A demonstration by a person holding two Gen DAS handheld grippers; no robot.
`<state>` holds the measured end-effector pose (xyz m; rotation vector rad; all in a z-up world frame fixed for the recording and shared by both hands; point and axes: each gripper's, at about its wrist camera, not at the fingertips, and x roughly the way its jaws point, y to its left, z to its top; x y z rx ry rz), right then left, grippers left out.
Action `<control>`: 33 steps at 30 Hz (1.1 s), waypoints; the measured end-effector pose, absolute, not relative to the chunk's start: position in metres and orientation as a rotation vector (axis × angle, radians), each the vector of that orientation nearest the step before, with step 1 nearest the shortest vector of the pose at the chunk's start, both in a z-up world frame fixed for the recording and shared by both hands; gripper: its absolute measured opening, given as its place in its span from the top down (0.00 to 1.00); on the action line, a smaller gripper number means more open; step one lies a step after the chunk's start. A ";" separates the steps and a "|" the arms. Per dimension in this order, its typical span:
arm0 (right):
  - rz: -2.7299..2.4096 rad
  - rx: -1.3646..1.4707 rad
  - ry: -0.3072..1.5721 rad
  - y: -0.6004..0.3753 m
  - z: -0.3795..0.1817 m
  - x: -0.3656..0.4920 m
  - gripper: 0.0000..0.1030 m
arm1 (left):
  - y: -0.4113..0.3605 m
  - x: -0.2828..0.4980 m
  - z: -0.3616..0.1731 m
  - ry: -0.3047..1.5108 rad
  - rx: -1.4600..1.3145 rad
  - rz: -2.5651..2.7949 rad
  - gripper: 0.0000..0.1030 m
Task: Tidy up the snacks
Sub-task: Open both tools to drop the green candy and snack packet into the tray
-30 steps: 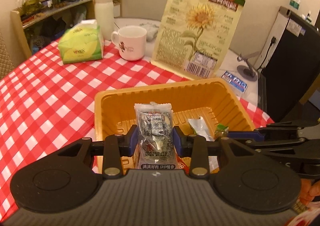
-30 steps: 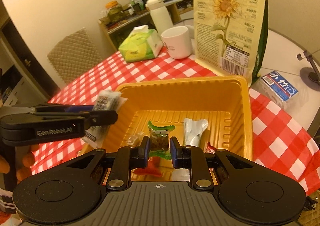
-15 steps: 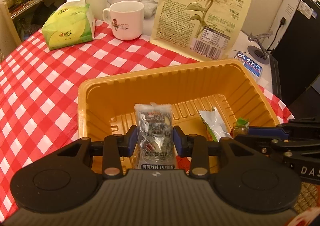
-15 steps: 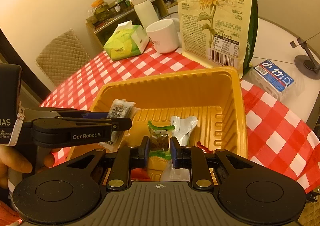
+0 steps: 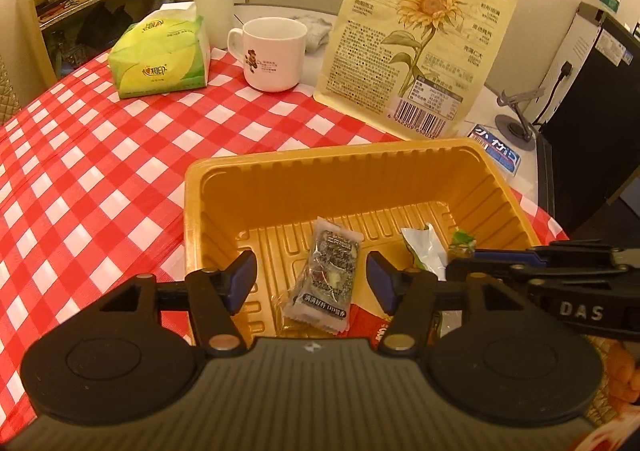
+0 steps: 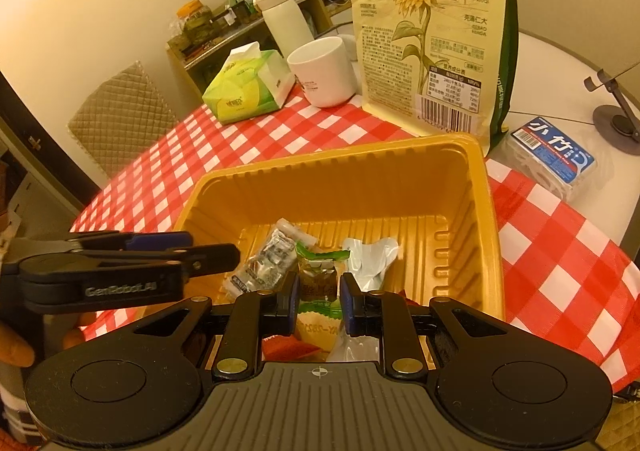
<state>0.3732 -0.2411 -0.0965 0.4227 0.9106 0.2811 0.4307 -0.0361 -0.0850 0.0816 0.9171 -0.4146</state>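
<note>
Snack packets [image 5: 329, 278] in tray [image 5: 328, 175]; mug [image 5: 274, 53] behind tray

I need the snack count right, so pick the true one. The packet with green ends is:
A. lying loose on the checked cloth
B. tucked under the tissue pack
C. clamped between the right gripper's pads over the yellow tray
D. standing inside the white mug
C: the green-ended packet sits pinched between the pads of the right gripper, above the yellow tray.

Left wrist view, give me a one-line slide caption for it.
Left tongs opening above a grey-and-clear snack packet lying in the ribbed orange plastic tray on a red-and-white checked tablecloth.
</note>
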 end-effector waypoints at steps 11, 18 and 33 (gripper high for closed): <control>0.300 0.414 0.918 -0.226 -0.099 0.382 0.79 | -0.020 0.420 -0.080 0.912 0.043 -0.381 0.40; 0.306 0.436 0.898 -0.224 -0.095 0.385 0.76 | -0.015 0.412 -0.077 0.907 0.030 -0.356 0.33; 0.224 0.446 0.882 -0.248 -0.083 0.358 0.17 | -0.020 0.385 -0.069 0.891 0.014 -0.351 0.22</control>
